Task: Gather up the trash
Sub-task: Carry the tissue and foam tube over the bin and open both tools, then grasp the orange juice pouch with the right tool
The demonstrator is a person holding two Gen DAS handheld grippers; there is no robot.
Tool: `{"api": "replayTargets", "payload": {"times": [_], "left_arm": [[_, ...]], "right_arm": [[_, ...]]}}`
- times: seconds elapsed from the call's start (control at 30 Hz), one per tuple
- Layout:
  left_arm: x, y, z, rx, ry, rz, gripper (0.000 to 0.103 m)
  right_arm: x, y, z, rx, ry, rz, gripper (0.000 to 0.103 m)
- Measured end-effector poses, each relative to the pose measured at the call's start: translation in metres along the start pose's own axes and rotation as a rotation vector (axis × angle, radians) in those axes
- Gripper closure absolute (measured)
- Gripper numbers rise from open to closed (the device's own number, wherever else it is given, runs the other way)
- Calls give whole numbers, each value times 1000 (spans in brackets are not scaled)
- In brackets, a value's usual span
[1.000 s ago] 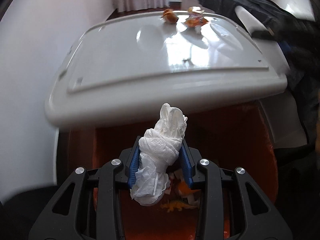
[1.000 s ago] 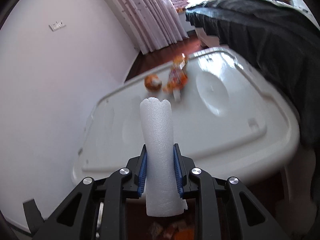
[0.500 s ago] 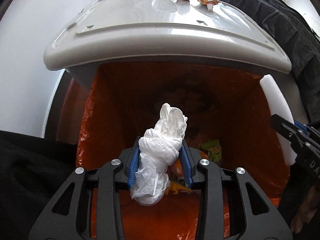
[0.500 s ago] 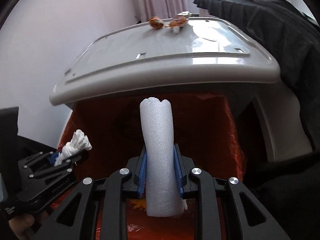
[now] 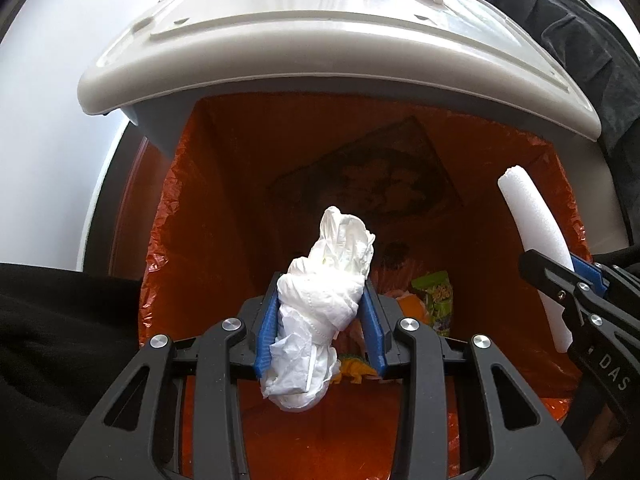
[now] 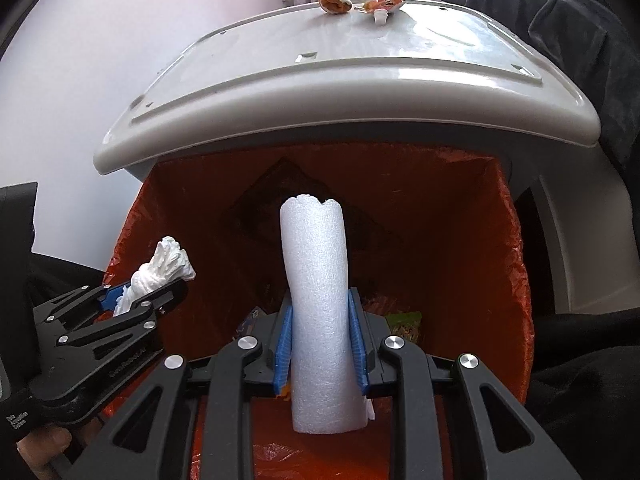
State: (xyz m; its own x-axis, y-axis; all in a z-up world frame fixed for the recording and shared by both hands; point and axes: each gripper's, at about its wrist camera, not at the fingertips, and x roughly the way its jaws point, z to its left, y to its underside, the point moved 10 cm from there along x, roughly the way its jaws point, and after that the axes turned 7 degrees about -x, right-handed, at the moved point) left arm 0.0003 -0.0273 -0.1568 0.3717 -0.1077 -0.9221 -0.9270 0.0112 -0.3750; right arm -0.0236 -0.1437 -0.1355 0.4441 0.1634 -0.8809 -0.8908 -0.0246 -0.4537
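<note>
A: Nearest first, what are the two grippers carrying?

B: The left gripper (image 5: 320,332) has its jaws pinching a crumpled white tissue wad (image 5: 320,312), and the right gripper (image 6: 320,340) has its jaws pinching a white foam tube (image 6: 318,312) that stands upright between the blue pads. Each shows in the other's camera too, tissue on the left, foam on the right

A: And where are they relative to the bin?

B: Both hang just over the open mouth of the bin lined with an orange plastic bag (image 5: 168,216). Down inside lie a green snack packet (image 5: 434,300) and some other scraps I can't make out

A: So which step is this?

B: I'd judge it the drop-off: both pieces are carried to the bin and not yet released. The next move calls for spreading the jaws while each piece is inside the rim, so nothing catches the bag's edge or falls outside

A: Anything left beyond?

B: On the far edge of the grey plastic lid (image 6: 360,60), a brown crumpled scrap (image 6: 335,1) and an orange wrapper (image 6: 385,2) lie near each other, so more collecting seems due
</note>
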Motion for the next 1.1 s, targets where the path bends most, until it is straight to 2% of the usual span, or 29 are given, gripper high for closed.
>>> {"api": "replayTargets", "payload": {"times": [0.13,0.23,0.27,0.3,0.33,0.67,0.97,1.1], "left_arm": [[2,0,-2,9,0,6,68],[3,0,-3,15,10,10,64],[4,2,-4,21,8,17,46],[6,3,-3,22,-18,26,23],[6,4,-2,23,-27,24,19],[5,1,5,-7,-31,8,19],[3,0,3,-18,-22,10,19],[-7,-11,5,-27,-12,-8,19]], "right_arm": [[1,2,-2,7,2,2,77],[0,2,-3,10,9,10,70],[2,1,-3,11,21,17,54],[4,0,-4,14,33,21,44],[3,-1,-7,22,47,14,40],[-3,-3,-25,101,58,-5,40],[-9,-2,-28,108,50,3,40],[-13,-11,-27,120,31,12,40]]}}
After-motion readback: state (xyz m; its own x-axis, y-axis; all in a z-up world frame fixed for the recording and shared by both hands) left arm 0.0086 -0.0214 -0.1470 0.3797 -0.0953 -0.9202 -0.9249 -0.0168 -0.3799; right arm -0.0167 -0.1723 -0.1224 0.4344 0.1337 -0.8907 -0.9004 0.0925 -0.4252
